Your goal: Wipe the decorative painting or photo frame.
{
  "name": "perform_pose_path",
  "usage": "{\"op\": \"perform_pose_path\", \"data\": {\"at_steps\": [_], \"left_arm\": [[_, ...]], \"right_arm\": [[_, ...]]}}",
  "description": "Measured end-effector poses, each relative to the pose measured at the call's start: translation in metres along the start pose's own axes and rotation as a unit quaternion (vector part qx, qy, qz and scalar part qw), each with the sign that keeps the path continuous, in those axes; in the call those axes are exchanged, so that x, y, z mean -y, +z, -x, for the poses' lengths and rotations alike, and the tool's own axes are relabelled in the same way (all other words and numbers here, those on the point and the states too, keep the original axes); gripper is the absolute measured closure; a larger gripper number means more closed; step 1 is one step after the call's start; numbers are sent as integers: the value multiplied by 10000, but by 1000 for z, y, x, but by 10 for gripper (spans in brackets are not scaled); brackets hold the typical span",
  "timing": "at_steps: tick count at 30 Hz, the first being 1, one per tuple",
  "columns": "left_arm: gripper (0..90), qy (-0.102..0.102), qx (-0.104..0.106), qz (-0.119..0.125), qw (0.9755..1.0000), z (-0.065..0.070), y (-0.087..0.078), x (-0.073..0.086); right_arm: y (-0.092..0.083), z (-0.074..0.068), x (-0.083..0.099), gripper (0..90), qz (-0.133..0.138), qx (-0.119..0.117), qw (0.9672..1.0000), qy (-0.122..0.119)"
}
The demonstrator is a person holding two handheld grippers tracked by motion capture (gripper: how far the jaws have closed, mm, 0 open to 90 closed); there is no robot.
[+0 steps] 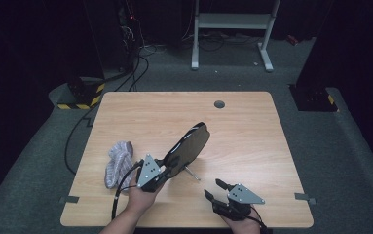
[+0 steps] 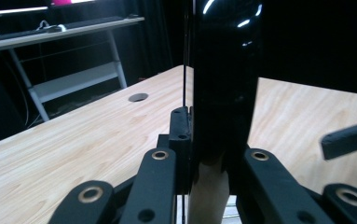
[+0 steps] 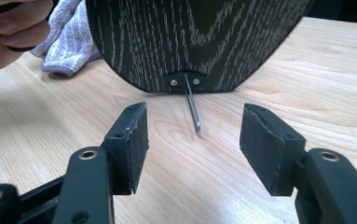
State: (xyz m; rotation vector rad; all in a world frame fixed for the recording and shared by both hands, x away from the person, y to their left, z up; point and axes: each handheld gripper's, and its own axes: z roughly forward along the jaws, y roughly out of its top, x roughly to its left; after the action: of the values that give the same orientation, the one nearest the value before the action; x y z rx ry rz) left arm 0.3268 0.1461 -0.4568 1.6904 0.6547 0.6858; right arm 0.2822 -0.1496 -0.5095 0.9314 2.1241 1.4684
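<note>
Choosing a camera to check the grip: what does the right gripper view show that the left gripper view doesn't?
Right gripper view: wood-grain back, metal rod, grey cloth, the left hand. Left gripper view: left gripper shut on the glossy edge, white shelf frame. Both: the black panel, the wooden table.

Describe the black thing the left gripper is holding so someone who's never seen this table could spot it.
On the wooden table, near its front left, the left gripper is clamped on a flat oval board, tilted up off the surface. It is black with a pale wood-grain pattern and a thin metal pin at its lower edge, unlike the soft grey cloth beside it.
</note>
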Motion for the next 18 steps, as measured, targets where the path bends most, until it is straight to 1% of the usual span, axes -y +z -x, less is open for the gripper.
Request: {"op": "perform_pose_path", "data": {"at_steps": [1,3,7,13,15,16,18], "left_arm": [[806,-30,-6,31,10000,-1,0,1],[805,23,13,41,10000,-2,-1,3],[803,161,44,33,9999,1,-3,6],[799,218,61,12,9997,5,-9,11],[790,141,119,-4,9998,5,-9,10],[786,62,135,-2,9999,4,-9,10],[780,-31,177,-19,9998,3,-10,10]], "right_arm": [[0,0,0,421,2,-5,10000,5],[0,0,0,421,-2,-4,10000,-1],[0,0,0,423,4,-2,10000,10],[4,-1,-1,425,-2,-44,10000,-12],[6,-2,-2,426,-18,-79,10000,-33],[7,-3,-2,426,-23,-96,9999,-41],[10,-3,-2,426,-31,-127,9999,-43]]}}
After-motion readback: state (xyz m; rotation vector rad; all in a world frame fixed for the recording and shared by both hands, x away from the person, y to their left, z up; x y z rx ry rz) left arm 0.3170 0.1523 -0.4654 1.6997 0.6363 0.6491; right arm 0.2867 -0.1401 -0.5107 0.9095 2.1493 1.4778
